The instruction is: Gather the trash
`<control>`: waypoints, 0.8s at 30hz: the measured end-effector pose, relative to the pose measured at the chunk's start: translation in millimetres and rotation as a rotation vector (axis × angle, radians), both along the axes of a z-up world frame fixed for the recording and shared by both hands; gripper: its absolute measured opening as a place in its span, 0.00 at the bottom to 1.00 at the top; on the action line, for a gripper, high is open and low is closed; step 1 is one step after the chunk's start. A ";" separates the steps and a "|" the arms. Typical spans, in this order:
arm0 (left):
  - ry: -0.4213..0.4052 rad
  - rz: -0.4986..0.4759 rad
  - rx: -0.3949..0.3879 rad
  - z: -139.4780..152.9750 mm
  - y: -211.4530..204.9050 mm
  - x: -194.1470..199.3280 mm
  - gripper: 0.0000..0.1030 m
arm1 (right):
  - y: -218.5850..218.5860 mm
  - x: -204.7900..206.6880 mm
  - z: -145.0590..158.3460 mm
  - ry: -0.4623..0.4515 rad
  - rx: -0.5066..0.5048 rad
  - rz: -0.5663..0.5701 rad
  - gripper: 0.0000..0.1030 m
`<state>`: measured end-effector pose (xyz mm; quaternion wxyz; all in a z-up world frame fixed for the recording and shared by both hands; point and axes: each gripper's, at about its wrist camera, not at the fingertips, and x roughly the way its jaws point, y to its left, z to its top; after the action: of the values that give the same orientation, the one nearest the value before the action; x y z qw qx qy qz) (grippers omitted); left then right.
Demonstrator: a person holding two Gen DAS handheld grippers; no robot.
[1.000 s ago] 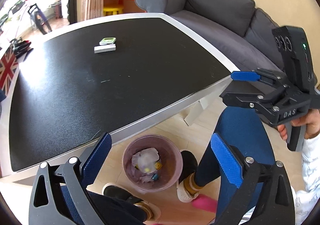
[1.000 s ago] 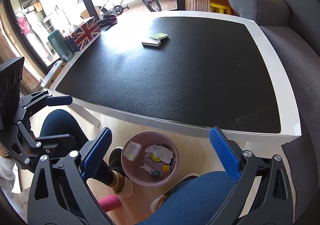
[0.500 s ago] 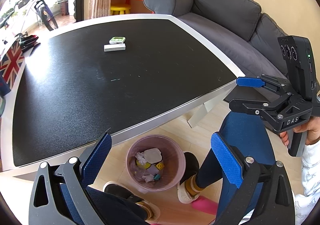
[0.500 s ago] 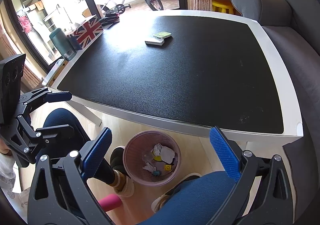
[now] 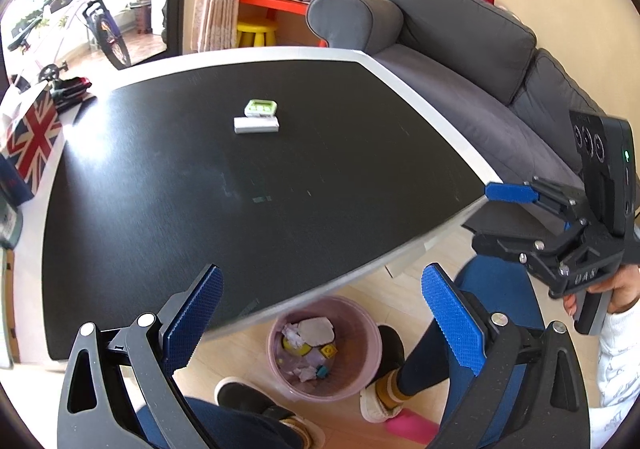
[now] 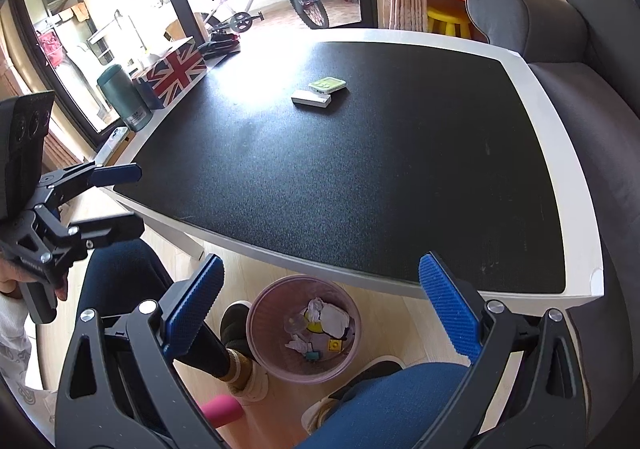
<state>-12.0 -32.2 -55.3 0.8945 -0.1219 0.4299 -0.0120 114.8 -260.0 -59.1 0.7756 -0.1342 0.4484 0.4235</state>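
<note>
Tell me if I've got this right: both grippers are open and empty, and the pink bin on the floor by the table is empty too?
Not quite. The pink bin is not empty: the left wrist view shows crumpled paper and small coloured bits inside. The left gripper and right gripper are indeed open and empty.

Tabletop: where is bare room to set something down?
Nearly all of the black table is bare, from the near edge up to the white remote and green device. Crowded only along the flag box and green canister side.
</note>
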 end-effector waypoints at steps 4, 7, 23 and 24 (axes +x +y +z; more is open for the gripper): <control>-0.003 0.018 -0.001 6.3 14.3 18.7 0.93 | 6.5 8.2 1.1 0.000 0.003 -0.001 0.94; -0.005 0.025 0.003 10.5 23.6 33.8 0.93 | 10.1 13.4 0.3 0.002 0.004 0.000 0.94; 0.072 0.055 0.068 3.6 52.7 139.3 0.93 | 6.5 34.3 -6.8 0.024 0.002 -0.024 0.94; 0.081 0.060 0.075 2.5 53.9 144.5 0.93 | 5.5 35.1 -7.4 0.026 0.001 -0.027 0.94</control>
<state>132.5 21.7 -52.9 0.8804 -0.1013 0.4620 0.0358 149.9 -254.5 -66.5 0.7754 -0.1221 0.4600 0.4151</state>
